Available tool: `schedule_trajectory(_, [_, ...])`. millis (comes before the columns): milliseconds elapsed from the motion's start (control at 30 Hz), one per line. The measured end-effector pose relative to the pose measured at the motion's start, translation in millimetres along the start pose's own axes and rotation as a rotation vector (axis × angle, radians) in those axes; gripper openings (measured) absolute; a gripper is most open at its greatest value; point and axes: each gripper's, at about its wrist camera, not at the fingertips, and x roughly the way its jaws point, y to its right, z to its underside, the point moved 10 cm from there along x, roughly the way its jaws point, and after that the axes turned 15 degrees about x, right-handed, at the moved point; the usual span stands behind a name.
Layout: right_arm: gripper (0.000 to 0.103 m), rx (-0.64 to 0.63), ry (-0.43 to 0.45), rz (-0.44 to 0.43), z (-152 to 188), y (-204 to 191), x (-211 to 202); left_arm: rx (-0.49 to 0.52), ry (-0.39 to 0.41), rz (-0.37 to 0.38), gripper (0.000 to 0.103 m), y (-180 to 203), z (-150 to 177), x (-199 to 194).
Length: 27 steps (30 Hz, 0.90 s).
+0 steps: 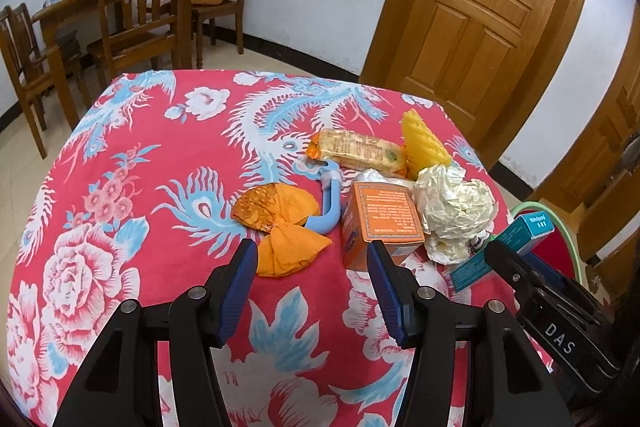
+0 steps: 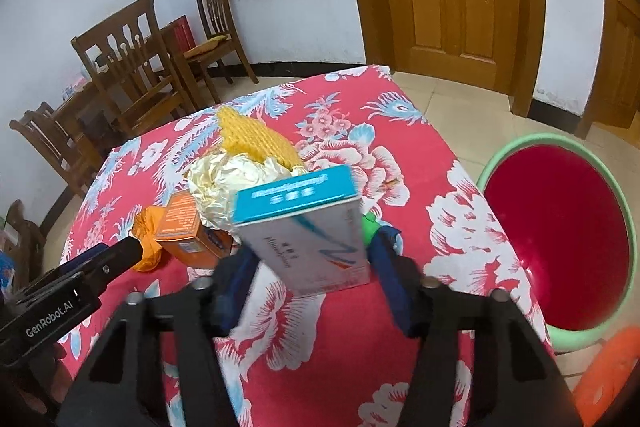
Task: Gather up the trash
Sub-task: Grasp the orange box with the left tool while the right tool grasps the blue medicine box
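My right gripper is shut on a teal-and-white carton and holds it above the red floral tablecloth; the carton also shows in the left wrist view. My left gripper is open and empty, just short of an orange carton and an orange wrapper. Behind them lie a crumpled foil ball, a biscuit pack, a yellow wrapper and a blue curved handle. A red bin with a green rim stands on the floor to the right of the table.
Wooden chairs and a dining table stand behind on the left. A wooden door is at the back right. An orange object sits on the floor near the bin. A small green thing lies behind the held carton.
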Motion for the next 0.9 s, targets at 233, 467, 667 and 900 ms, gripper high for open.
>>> schedule_trajectory(233, [0.055, 0.013, 0.021, -0.008, -4, 1, -7, 0.002, 0.002, 0.002, 0.058, 2, -1, 0])
schedule_trajectory(467, [0.055, 0.036, 0.073, -0.033, -14, 11, -34, 0.019, 0.003, 0.015, 0.058, 13, -5, 0])
schedule_trajectory(667, [0.056, 0.069, 0.1, -0.037, -22, 27, -52, 0.048, 0.002, 0.041, 0.058, 29, -9, 4])
schedule_trajectory(900, [0.056, 0.105, 0.118, -0.029, -26, 48, -64, 0.079, -0.015, 0.066, 0.058, 47, -9, 16])
